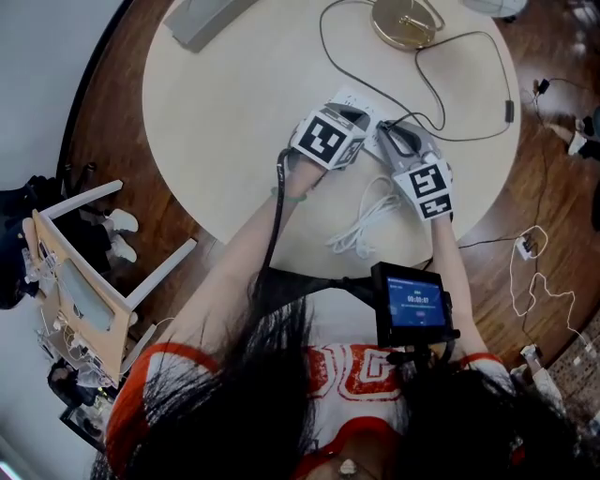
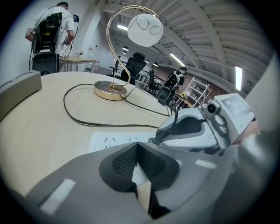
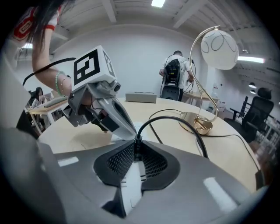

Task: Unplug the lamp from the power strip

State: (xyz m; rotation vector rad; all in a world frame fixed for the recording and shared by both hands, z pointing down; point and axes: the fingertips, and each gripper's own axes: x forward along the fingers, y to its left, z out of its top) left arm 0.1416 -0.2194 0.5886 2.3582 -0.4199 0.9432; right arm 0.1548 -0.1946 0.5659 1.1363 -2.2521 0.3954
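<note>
A white power strip (image 1: pixel 357 99) (image 2: pixel 114 142) lies on the round table (image 1: pixel 234 122). The gold lamp (image 1: pixel 405 21) (image 3: pixel 199 122) stands at the far side. Its black cord (image 1: pixel 441 103) loops back to a black plug (image 3: pixel 136 145) in the strip. My right gripper (image 1: pixel 394 137) (image 3: pixel 136 161) is shut on that plug, and the cord rises out between the pads. My left gripper (image 1: pixel 355 116) (image 2: pixel 139 169) sits just left of it, its jaws closed on the strip's near end. The two grippers almost touch.
A coiled white cable (image 1: pixel 364 223) lies near the table's front edge. A grey box (image 1: pixel 206 17) sits at the far left of the table. The lamp cord has an inline switch (image 1: pixel 507 111). A wooden frame (image 1: pixel 82 291) stands on the floor at left.
</note>
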